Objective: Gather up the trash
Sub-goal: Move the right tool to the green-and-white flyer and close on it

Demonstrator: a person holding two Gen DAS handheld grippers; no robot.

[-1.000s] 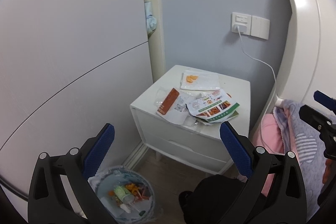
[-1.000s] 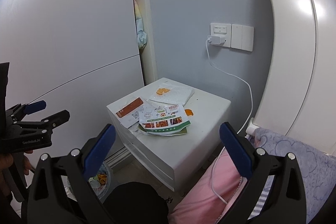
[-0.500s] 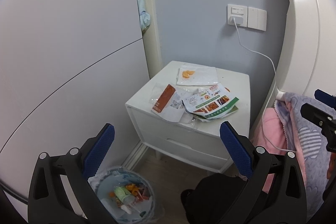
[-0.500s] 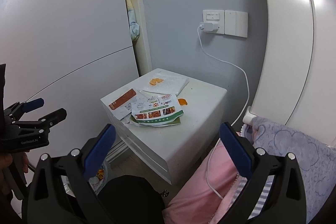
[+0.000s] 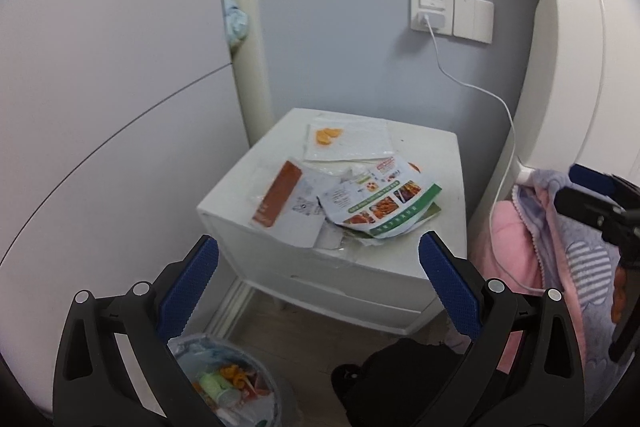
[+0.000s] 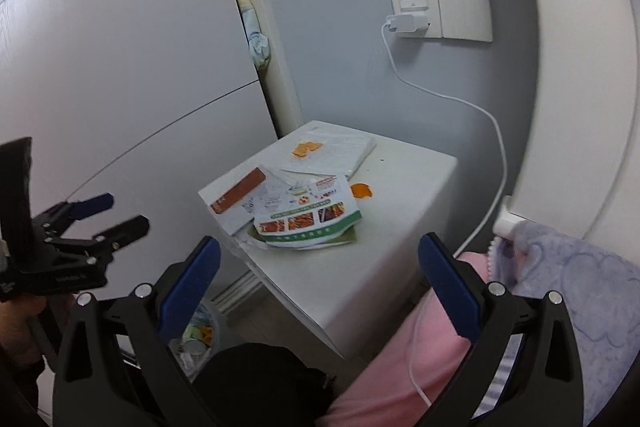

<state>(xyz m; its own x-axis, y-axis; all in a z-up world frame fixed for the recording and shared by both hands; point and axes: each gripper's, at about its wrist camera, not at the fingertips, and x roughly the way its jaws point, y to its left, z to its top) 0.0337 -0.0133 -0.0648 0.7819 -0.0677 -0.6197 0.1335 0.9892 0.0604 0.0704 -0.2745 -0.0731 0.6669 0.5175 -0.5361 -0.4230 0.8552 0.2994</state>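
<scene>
On top of the white nightstand (image 5: 436, 163) sits the trash I have to pick up; its flat surface carries a food flyer (image 5: 380, 201) with a green edge, a paper with an orange strip (image 5: 280, 199) just beside it, a white bag (image 5: 348, 143) with orange bits (image 5: 328, 135) on it at the back, and one more orange bit (image 6: 361, 191) lying alone near the flyer; down on the floor, by the nightstand's left side, stands the trash bin (image 5: 228, 383), and it has some rubbish in it already.

My left gripper (image 5: 319, 281) hangs in the air in front of the nightstand with its jaws wide apart and nothing in them; my right gripper (image 6: 320, 281) is the same, jaws wide apart, nothing held, well short of the papers.

I think the step now is to reach in for the first piece; the flyer looks best, because its near edge curls up off the pile, so one jaw can slide under it; I should come in low and slow, pinch only that edge, and lift gently so the papers under it do not slide off; the white cable (image 5: 496, 107) hangs down the wall on the right, so I want to stay away from it; the pink blanket (image 6: 400, 355) is close to my right gripper too; the orange bits are small and may fall, so I would carry their bag flat.
</scene>
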